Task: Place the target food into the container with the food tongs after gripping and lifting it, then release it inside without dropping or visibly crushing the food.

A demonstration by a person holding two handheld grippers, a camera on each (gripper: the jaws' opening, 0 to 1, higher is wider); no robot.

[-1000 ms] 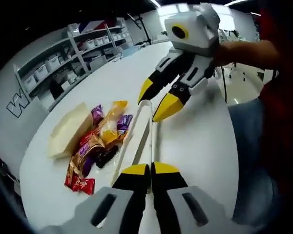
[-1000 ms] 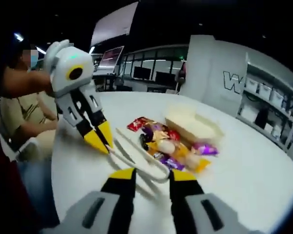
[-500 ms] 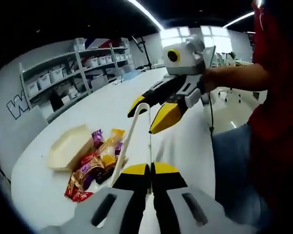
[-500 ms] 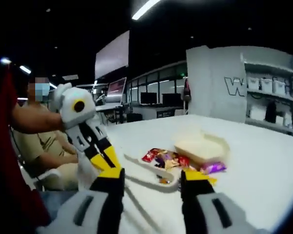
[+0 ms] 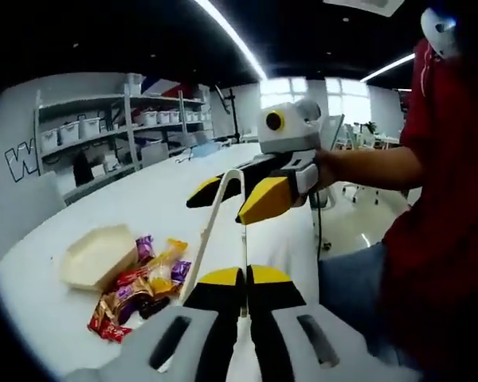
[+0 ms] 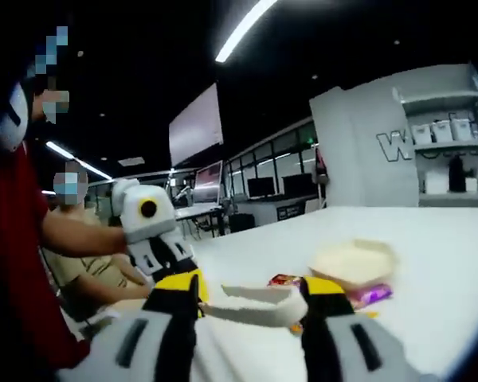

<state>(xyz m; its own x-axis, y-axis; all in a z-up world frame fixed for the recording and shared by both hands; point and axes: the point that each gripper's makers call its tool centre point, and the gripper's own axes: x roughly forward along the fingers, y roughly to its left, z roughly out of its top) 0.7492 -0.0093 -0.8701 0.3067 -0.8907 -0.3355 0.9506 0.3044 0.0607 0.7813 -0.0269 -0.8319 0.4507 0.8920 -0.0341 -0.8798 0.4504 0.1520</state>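
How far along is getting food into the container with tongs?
Done: white plastic tongs are off the table, clamped in the left gripper. In hand: open right gripper straddles their bend. Left: wrapped snacks lie beside the empty cream container.

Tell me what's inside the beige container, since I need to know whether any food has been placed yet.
In the left gripper view the container looks empty, though its near wall hides part of the floor. The wrapped snacks lie beside it on the table.
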